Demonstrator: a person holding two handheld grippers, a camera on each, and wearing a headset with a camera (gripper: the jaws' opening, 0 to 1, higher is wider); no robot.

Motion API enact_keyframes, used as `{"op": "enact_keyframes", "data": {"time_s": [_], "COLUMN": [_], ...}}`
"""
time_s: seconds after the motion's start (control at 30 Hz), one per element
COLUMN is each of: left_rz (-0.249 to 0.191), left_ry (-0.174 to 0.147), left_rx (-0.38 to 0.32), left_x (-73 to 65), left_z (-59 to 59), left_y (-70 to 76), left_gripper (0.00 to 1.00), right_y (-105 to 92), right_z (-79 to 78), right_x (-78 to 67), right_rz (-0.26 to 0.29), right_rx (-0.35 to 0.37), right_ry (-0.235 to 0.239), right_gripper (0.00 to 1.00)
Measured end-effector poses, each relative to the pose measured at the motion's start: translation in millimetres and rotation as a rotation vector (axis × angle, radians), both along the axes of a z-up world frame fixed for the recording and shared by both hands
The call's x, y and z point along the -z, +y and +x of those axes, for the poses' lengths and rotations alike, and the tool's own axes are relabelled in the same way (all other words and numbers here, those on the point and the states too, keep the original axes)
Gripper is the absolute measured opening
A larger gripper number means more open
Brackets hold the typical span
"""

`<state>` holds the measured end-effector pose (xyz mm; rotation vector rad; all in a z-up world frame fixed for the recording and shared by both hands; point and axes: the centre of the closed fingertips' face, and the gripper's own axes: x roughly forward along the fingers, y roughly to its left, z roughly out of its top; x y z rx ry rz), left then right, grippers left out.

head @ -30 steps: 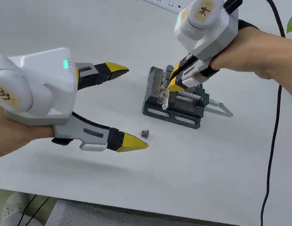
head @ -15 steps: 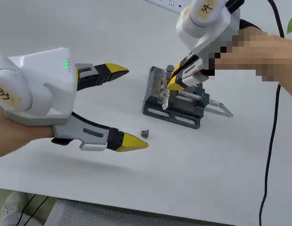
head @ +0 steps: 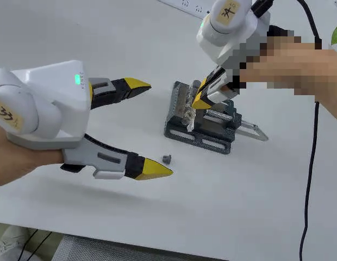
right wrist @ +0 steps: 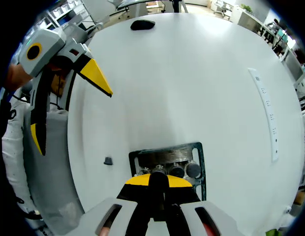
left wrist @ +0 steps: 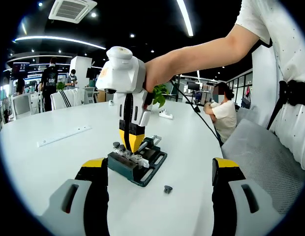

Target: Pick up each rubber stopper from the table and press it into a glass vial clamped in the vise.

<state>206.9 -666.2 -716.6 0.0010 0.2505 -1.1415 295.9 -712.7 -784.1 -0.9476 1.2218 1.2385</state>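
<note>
Only partly visible, a dark stopper sits pinched in the right tool.

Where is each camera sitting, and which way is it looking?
Head view: on the person's head, looking down at the table; hands hold the left gripper and right gripper.
Left gripper view: on the left gripper, facing across the table at the vise; its open jaws and the person's arm show.
Right gripper view: on the right gripper, looking down at the vials; its jaws, shut on a stopper, show.
All share the vise and the loose stopper.
</note>
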Motion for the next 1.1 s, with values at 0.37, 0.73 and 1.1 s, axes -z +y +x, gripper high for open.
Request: {"op": "enact_keyframes", "data": {"time_s": [0.37,0.73,1.1], "left_rz": [-0.004,0.006,0.001], "left_ry": [-0.003,0.009,0.001], "left_rx": [0.007,0.002,0.005], "left_x": [-1.5,1.5,-1.2], "left_z": [0.2,-2.6,-1.4], "left_y": [-5.0,-0.7,-1.8], "left_gripper": [0.86,0.86,0.86], "right_y": [8.2,12.0,9.6], "right_z": [11.9,9.0,10.8], "right_x": [1.5,-2.4,-1.6], "right_rz": [0.026,0.038,0.06], "right_rx": [0.009,-0.02,0.009], "right_ry": [-0.073,-0.072,-0.072], "right_gripper": [0.05,0.07,0.08]}}
